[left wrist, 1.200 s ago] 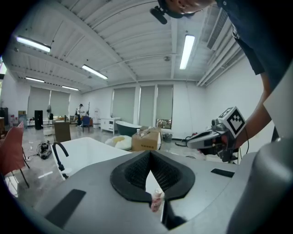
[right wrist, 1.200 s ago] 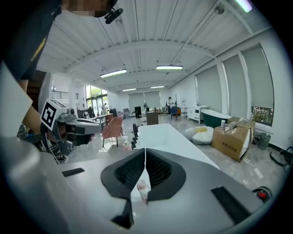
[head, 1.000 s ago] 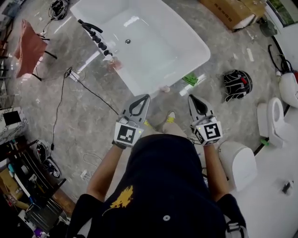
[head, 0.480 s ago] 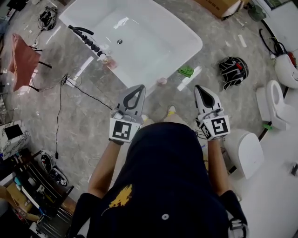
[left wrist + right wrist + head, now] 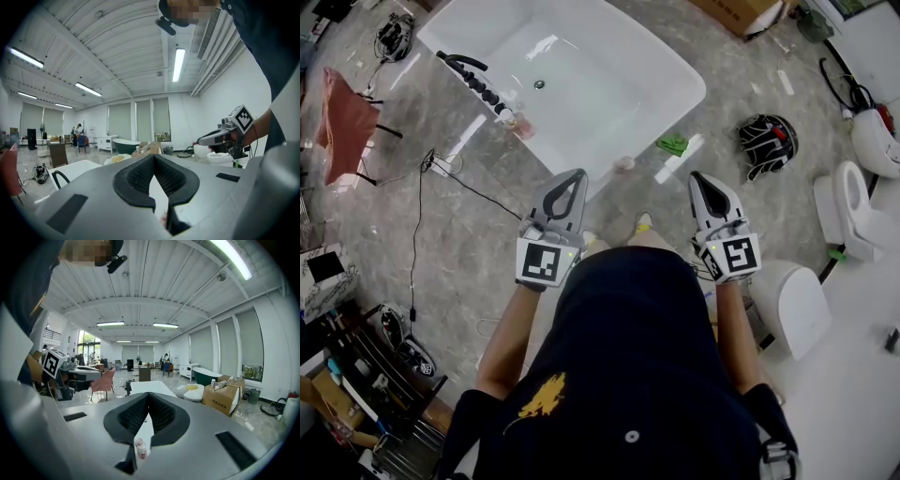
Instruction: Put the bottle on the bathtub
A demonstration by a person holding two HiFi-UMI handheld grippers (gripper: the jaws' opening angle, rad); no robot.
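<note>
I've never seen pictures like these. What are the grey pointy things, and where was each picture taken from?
A person stands on a grey floor, holding a tool in each hand: the left hand-held gripper and the right hand-held gripper. Each has two jaws that pinch, like tongs. The big picture comes from a camera on the person's head, looking down. The other two come from cameras riding on each hand-held gripper, looking along its jaws. Both pairs of jaws are together and hold nothing. Ahead stands a white bathtub. A small pink bottle sits on the floor beside it, not yet picked up.
</note>
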